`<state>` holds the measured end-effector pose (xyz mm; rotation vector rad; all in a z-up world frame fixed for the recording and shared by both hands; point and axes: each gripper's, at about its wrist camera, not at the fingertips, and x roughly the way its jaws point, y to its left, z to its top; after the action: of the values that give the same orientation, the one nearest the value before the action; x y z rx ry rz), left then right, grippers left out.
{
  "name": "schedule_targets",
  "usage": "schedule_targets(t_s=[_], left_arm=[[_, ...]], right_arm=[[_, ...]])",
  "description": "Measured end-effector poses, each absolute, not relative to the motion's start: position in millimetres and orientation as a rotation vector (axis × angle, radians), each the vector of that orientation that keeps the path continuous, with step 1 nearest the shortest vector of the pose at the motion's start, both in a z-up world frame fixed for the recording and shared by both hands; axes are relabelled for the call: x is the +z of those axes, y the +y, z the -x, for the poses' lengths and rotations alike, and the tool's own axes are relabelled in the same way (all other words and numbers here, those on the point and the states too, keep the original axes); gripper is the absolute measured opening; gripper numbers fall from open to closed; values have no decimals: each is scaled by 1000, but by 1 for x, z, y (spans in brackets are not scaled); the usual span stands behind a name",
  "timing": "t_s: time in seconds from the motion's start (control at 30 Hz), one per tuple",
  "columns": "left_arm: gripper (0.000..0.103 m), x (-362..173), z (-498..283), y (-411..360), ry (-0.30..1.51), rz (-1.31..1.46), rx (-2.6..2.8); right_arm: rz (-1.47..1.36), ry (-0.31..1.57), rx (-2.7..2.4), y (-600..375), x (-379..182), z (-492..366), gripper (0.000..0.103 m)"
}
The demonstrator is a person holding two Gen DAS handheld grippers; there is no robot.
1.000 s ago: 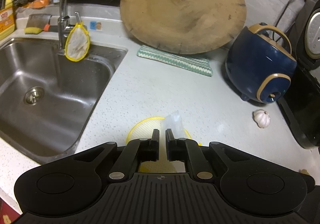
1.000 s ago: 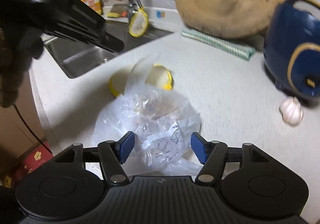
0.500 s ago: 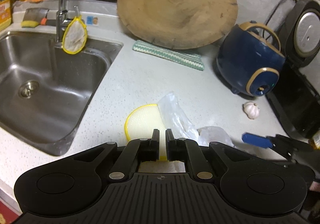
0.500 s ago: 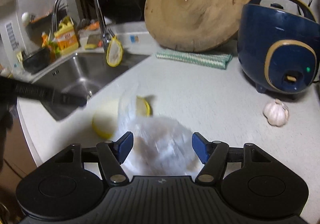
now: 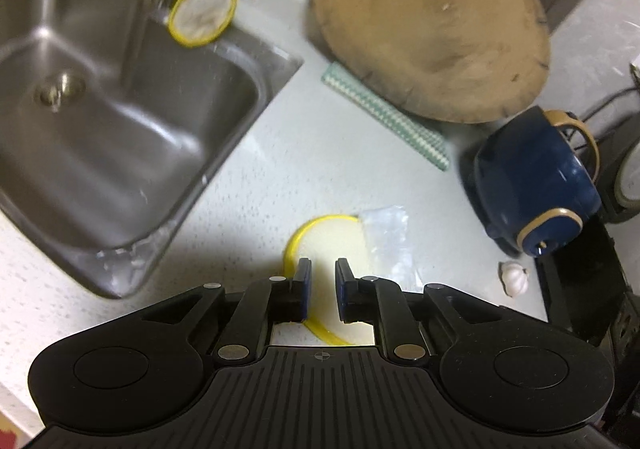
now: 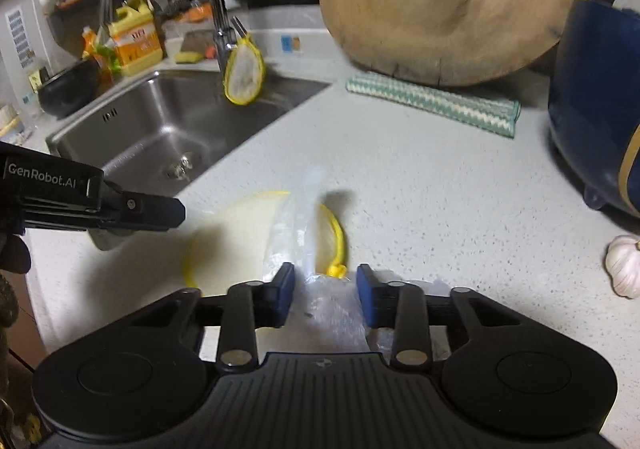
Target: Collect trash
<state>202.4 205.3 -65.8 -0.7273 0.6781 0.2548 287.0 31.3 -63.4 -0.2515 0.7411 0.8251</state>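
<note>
A crumpled clear plastic bag [image 6: 320, 301] lies on the speckled counter, over a flat yellow-rimmed strainer [image 6: 232, 233]. My right gripper [image 6: 325, 295] has its blue-padded jaws closing around the bag, a gap showing on each side. In the left wrist view the strainer [image 5: 332, 237] and a flap of the bag [image 5: 386, 237] lie just ahead of my left gripper [image 5: 322, 285], whose jaws stand slightly apart and hold nothing. The left gripper [image 6: 176, 209] also shows at the left of the right wrist view, above the strainer.
A steel sink [image 5: 100, 121] with a faucet [image 6: 216, 17] and a second hanging strainer [image 5: 202, 13] is at left. A round wooden board [image 5: 432, 29] leans at the back over a striped cloth [image 5: 384, 117]. A blue cooker [image 5: 536, 185] and a garlic bulb [image 5: 514, 277] are at right.
My right gripper's jaws have narrowed around the bag and moved forward over it. My left gripper has tilted and opened slightly.
</note>
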Motion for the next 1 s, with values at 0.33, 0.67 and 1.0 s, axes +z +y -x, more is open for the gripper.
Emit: schedule_targets(t_s=[0.33,0.67,1.0], left_arm=[[22,-92,-221,223,715,805,252],[34,-68,-228,212,681,857,64],[18,-37,-254,163,715,576,82]], right_arm=[[248,743,855,26,-68,-297,31],[214,753,904,12,-67,-303,31],[214,741,915,7,-69,-302,31]])
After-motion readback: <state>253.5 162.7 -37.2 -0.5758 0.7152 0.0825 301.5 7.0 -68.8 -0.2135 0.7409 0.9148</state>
